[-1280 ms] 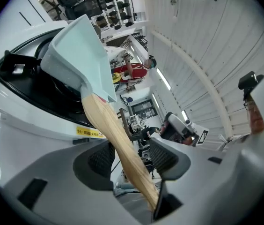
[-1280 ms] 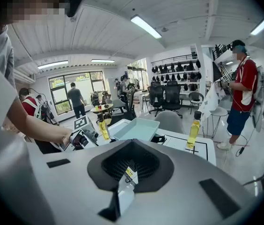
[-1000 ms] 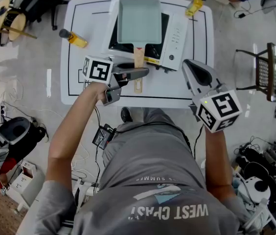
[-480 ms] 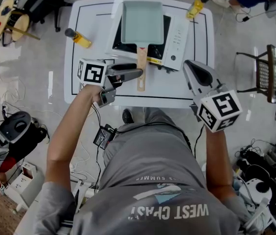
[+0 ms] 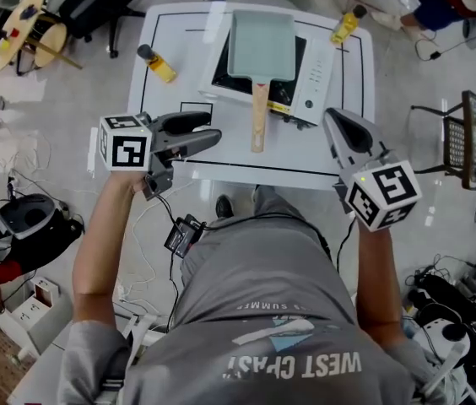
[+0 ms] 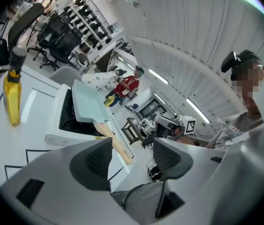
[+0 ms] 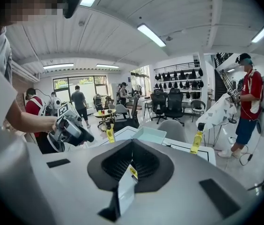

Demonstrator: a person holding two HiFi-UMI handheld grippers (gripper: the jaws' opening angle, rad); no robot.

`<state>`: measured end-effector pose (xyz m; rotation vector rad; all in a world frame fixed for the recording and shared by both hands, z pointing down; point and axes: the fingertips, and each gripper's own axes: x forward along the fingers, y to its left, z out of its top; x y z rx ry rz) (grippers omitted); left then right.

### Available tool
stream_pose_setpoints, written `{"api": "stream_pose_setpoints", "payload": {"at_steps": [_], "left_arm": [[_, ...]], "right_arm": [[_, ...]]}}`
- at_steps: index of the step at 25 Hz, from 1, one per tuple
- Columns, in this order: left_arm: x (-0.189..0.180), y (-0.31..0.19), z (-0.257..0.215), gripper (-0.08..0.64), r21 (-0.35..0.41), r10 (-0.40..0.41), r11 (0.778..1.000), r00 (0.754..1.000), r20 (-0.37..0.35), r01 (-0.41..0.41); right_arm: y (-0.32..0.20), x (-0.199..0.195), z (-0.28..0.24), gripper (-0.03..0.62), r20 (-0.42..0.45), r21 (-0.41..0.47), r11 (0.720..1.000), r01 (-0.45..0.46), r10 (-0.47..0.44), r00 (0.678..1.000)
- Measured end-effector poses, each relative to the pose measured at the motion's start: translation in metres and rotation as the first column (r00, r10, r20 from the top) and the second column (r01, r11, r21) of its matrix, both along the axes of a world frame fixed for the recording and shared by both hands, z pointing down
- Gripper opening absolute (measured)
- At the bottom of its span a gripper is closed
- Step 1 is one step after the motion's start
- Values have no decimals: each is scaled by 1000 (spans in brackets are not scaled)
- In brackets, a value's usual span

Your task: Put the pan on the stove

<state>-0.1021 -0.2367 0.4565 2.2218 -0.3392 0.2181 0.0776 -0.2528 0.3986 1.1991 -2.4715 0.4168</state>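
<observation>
1. Sitting on the stove (image 5: 312,78), the pan (image 5: 261,45) points its wooden handle at the table's (image 5: 164,108) near edge.
2. Yellow bottle (image 5: 158,64) left of stove; second bottle (image 5: 348,25) at far-right corner.
3. Left gripper (image 5: 211,135) jaws apart, empty, near handle; right gripper (image 5: 337,121) jaws together.

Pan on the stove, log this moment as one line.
pan on stove | left gripper open, off handle | right gripper shut on paper tag

Stove (image 5: 321,72) cooktop mostly hidden under pan (image 5: 262,45), panel markings too small to read
</observation>
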Motion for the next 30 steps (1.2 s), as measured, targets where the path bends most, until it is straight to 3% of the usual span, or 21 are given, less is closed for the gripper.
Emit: {"api": "stream_pose_setpoints", "payload": {"at_steps": [3, 6, 11, 14, 16, 18, 22, 24, 26, 27, 30], "left_arm": [[-23, 6, -41, 253, 90, -46, 995, 999, -10, 47], [-47, 11, -85, 252, 196, -101, 975, 995, -22, 104], [-80, 25, -158, 245, 384, -204, 898, 976, -76, 217], [-93, 40, -196, 208, 487, -259, 828, 960, -106, 277], [-99, 48, -216, 172, 565, -298, 767, 949, -107, 304], [-103, 57, -232, 140, 650, -344, 692, 935, -85, 314], [-107, 79, -250, 31, 800, -454, 521, 890, -35, 297], [-107, 90, -250, -3, 850, -500, 453, 866, -8, 269], [-106, 99, -245, -3, 886, -542, 409, 840, 42, 219], [-106, 102, -243, -5, 895, -557, 397, 828, 59, 203], [-101, 111, -244, -5, 896, -561, 393, 826, 56, 206]], "right_arm": [[6, -5, -10, 12, 1, 23, 1000, 2, -2, 1000], [14, -9, -19, 12, 0, 43, 999, -5, 5, 1000], [27, -18, -39, 11, -6, 99, 995, -11, 11, 1000], [36, -21, -53, 11, -12, 132, 991, -17, 19, 1000], [41, -21, -63, 9, -14, 154, 988, -24, 27, 1000], [47, -23, -74, 9, -18, 176, 984, -30, 34, 999], [63, -29, -92, 8, -33, 216, 976, -39, 47, 998], [72, -32, -100, 8, -25, 234, 971, -42, 49, 998], [80, -36, -107, 8, -11, 251, 967, -46, 50, 999], [83, -38, -111, 8, -6, 257, 965, -49, 53, 999], [94, -43, -119, 8, 4, 269, 961, -60, 61, 998]]}}
